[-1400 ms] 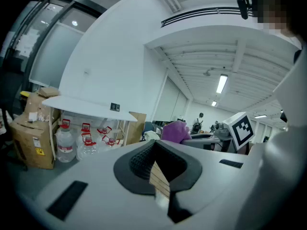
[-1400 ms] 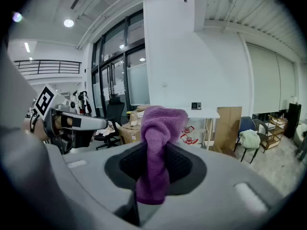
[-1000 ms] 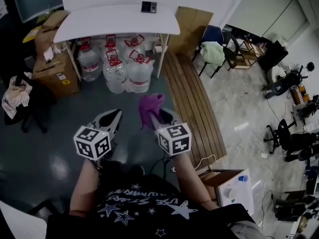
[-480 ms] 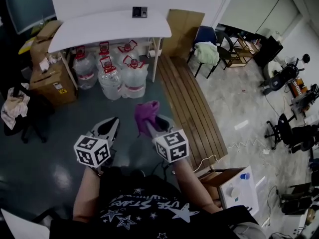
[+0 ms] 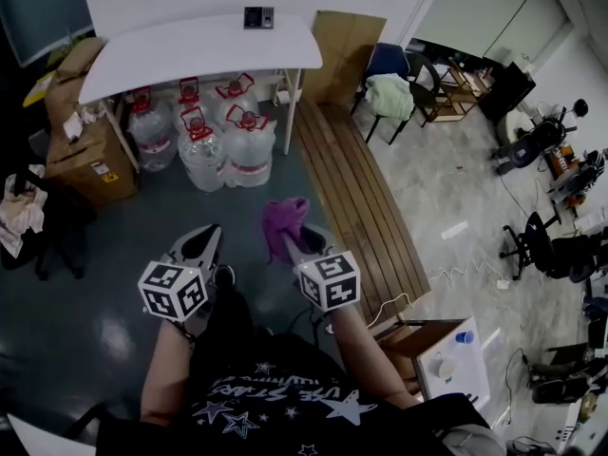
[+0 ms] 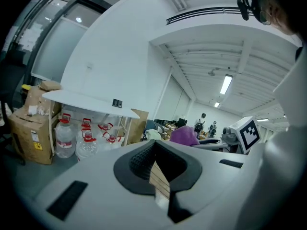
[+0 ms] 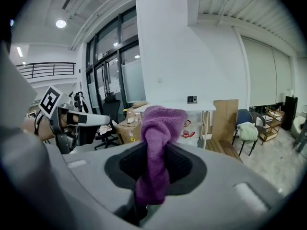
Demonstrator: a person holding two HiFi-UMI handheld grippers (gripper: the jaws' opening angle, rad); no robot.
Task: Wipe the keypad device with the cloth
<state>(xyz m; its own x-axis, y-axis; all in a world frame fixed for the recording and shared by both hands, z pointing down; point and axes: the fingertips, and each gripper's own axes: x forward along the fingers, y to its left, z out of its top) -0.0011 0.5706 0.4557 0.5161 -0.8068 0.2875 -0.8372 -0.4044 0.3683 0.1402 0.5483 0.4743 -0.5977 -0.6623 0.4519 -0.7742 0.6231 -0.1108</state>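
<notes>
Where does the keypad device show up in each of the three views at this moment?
Head view: keypad device at top centre, at the far edge of the white table.
Left gripper view: keypad device left of centre, a small dark square above the tabletop.
Right gripper view: keypad device just right of the purple cloth.
Shared landmark: the white table with water bottles beneath.

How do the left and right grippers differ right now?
The right gripper is clamped on the purple cloth; the left gripper holds nothing. Cloth fills the right gripper's jaws; the left gripper's jaws meet at the tips. Both point toward the white table, well short of the keypad device.
</notes>
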